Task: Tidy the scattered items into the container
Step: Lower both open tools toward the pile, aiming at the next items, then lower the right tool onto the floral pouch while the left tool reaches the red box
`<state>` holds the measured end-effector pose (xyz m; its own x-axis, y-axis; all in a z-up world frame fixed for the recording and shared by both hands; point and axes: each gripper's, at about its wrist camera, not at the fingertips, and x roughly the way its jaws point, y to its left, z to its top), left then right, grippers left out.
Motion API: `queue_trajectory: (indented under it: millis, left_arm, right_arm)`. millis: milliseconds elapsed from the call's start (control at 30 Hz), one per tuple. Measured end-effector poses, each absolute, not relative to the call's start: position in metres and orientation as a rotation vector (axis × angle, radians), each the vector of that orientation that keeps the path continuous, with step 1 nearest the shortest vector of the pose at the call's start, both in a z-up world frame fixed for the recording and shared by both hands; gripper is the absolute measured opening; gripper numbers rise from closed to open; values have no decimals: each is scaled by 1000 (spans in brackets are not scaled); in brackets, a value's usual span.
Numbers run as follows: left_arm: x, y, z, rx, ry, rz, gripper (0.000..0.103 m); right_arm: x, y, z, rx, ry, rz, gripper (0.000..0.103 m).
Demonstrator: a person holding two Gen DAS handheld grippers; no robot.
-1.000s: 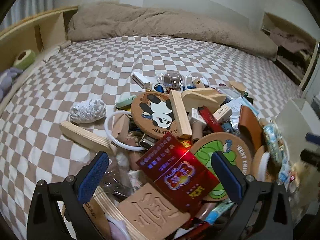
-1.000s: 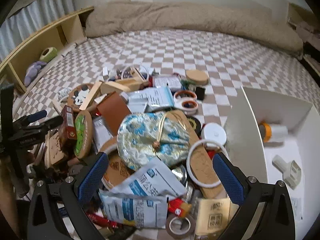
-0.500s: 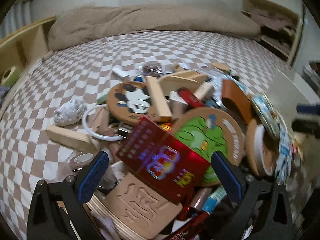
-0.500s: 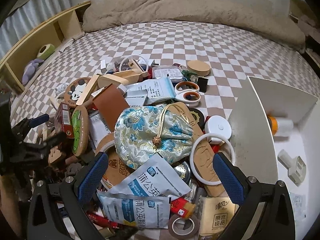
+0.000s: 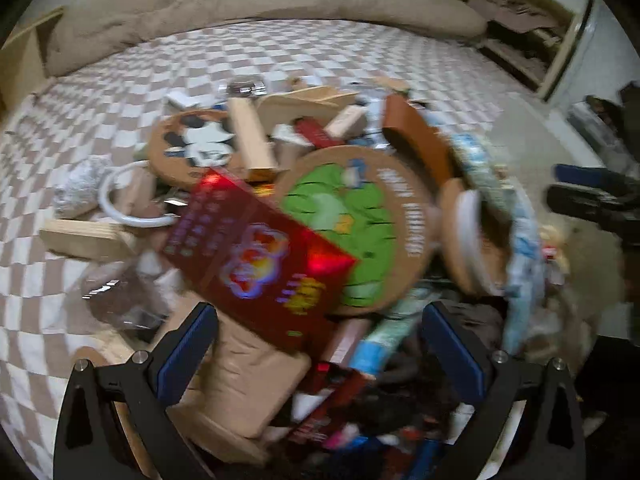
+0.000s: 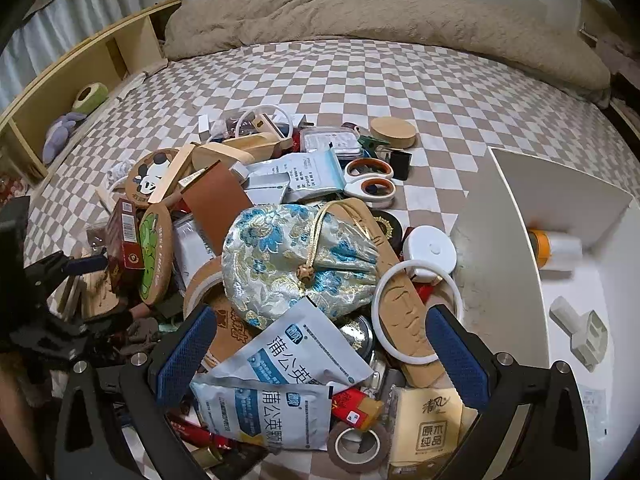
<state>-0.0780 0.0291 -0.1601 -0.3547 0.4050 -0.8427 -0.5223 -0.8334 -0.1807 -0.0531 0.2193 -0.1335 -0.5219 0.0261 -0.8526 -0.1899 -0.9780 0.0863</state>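
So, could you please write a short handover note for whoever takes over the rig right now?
Left gripper: open, empty, low over the near-left side of the pile, above a red box.
Right gripper: open, empty, over the medicine sachets beside a floral pouch.
White container sits right of the pile; it holds only an orange-capped bottle and a grey plastic part.
Left to do: nearly everything, including scissors and white ring.
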Motion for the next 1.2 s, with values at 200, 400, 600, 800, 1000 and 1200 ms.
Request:
queue_trajectory:
  millis: [200, 400, 600, 800, 1000, 1200]
  left_arm:
    - [-73, 43, -160, -1296, 145, 2152, 103]
    - [-71, 45, -153, -1249, 94, 2088, 103]
    - [-63, 54, -149, -1251, 124, 2047, 103]
    - [-70, 38, -159, -1348, 148, 2073, 103]
    - [-68, 38, -165, -1388, 137, 2021, 103]
    - [-68, 50, -165, -1352, 166, 2046, 103]
  right_arm:
    - [-54, 221, -135, -1476, 276, 2615, 103]
    - [-56, 220, -136, -1482, 271, 2615, 103]
    - [-56, 219, -137, -1484, 268, 2613, 103]
    - [-55, 220, -135, -1483, 271, 2616, 103]
    - [-53, 218, -131, -1475, 272, 2634, 103]
    - [-52, 217, -128, -1468, 267, 2644, 103]
